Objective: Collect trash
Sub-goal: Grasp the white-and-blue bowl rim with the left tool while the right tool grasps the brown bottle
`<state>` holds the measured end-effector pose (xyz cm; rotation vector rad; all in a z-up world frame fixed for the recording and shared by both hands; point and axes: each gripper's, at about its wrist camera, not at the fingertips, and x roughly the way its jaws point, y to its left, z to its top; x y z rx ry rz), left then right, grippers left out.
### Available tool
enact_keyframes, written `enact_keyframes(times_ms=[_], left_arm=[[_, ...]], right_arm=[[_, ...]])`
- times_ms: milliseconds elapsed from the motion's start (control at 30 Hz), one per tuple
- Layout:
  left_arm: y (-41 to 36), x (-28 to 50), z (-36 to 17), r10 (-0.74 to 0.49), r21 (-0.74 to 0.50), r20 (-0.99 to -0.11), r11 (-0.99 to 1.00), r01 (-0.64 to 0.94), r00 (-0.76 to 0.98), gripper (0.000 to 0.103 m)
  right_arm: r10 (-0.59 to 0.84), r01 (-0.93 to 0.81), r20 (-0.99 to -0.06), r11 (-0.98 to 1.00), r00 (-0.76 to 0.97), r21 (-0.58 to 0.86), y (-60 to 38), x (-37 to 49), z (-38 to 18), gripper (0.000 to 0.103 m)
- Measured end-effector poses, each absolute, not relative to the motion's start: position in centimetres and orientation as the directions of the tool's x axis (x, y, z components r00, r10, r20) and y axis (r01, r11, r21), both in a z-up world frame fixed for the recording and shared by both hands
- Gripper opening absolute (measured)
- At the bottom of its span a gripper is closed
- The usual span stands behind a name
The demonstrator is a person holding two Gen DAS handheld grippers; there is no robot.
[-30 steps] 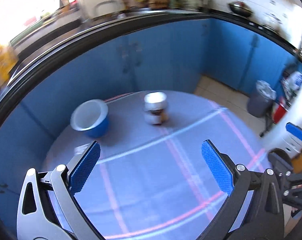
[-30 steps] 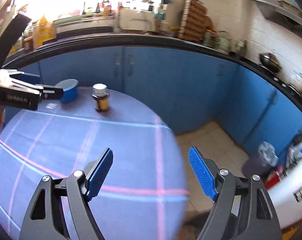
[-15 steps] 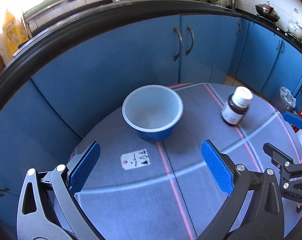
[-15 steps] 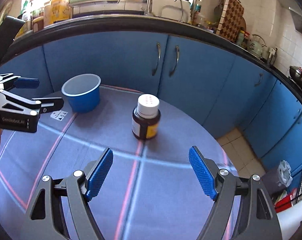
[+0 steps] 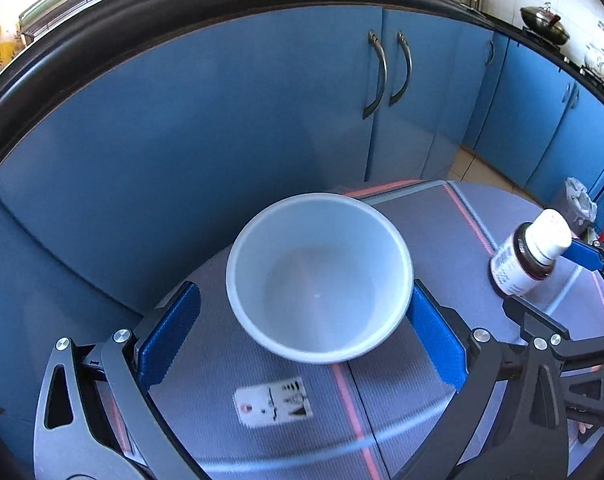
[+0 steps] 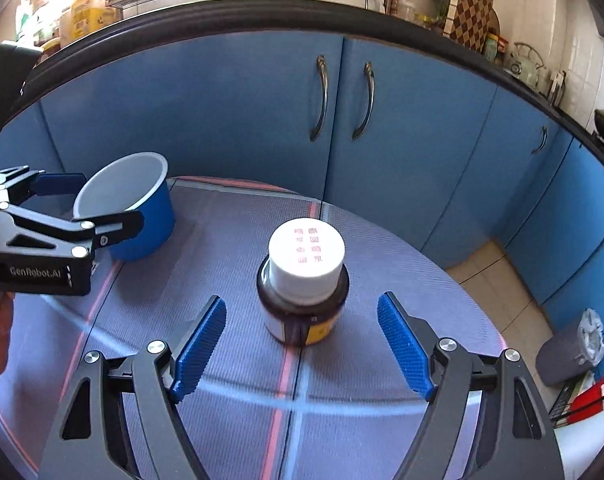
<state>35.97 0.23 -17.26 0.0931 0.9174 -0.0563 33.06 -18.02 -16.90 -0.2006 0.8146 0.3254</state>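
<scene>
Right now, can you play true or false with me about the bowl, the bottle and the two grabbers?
1. The blue bowl has nothing in it. True.
2. The brown bottle is lying on its side. False: it stands upright on the round table, white cap on.
3. The right gripper is squeezing the bottle. False: its jaws are open, with gaps on both sides.
4. The left gripper is open around the bowl. True.
5. A small white tag lies on the table near the bowl. True.
6. The cupboards behind the table are red. False: they are blue.
</scene>
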Motion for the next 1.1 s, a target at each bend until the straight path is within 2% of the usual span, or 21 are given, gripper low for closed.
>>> enact_keyframes(times_ms=[167, 200, 333, 367, 467, 533, 567, 1100], left_arm=[[0.3, 36.8, -18.0, -0.006, 0.065, -0.8, 0.993, 0.096, 0.6, 0.1], [0.3, 37.0, -18.2, -0.006, 0.064, -0.802, 0.993, 0.096, 0.598, 0.1], [0.3, 37.6, -18.6, -0.007, 0.064, -0.806, 0.993, 0.098, 0.592, 0.1], [0.3, 37.6, -18.7, -0.009, 0.063, -0.806, 0.993, 0.1, 0.592, 0.099], [0.2, 37.5, -18.6, -0.018, 0.056, -0.805, 0.993, 0.106, 0.594, 0.093], [0.1, 37.4, -18.7, -0.025, 0.051, -0.809, 0.992, 0.112, 0.587, 0.079], [0.1, 37.3, -18.7, -0.03, 0.046, -0.813, 0.992, 0.115, 0.581, 0.077], [-1.7, 30.2, -15.6, -0.026, 0.087, -0.787, 0.984, 0.154, 0.617, 0.077]], right_arm=[[0.218, -0.361, -0.737, 0.932, 0.64, -0.038, -17.6, 34.0, -17.2, 0.076], [0.218, -0.361, -0.736, 0.932, 0.64, -0.038, -17.5, 34.1, -17.3, 0.072], [0.216, -0.364, -0.751, 0.931, 0.624, -0.034, -17.4, 34.4, -17.7, 0.045], [0.218, -0.363, -0.755, 0.931, 0.618, -0.028, -17.4, 34.5, -17.8, 0.043], [0.223, -0.361, -0.754, 0.932, 0.618, -0.02, -17.7, 34.5, -17.7, 0.043], [0.226, -0.36, -0.755, 0.933, 0.616, -0.014, -18.0, 34.4, -17.7, 0.043], [0.226, -0.36, -0.755, 0.933, 0.615, -0.014, -18.1, 34.2, -17.6, 0.043], [0.201, -0.36, -0.759, 0.932, 0.619, -0.047, -21.3, 27.8, -16.3, 0.043]])
